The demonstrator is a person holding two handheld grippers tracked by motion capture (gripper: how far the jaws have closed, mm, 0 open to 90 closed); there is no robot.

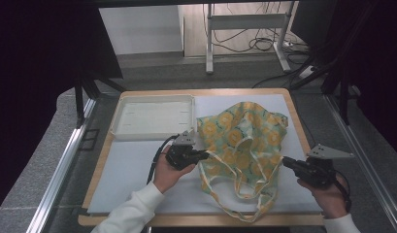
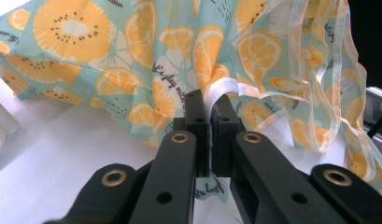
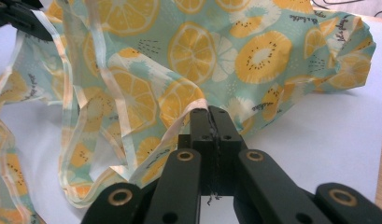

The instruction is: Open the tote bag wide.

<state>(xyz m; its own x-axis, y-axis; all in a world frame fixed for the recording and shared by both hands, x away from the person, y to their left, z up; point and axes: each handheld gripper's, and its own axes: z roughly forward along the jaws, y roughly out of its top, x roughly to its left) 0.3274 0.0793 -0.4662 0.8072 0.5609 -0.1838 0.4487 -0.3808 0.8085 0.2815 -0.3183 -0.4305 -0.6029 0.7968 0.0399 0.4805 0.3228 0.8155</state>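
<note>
The fruit-print bag [image 1: 242, 141] lies between both grippers. The left gripper [image 1: 202, 155] pinches its left edge; the right gripper [image 1: 285, 161] pinches its right edge, fingers pressed together on fabric.

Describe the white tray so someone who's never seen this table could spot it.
On the wooden-edged table, covered by a white mat, look to the far left corner. The white tray lies there, shallow, rectangular and empty, beside the fruit-print bag. It is the one rigid, plain white thing there; the bag is soft and patterned.
</note>
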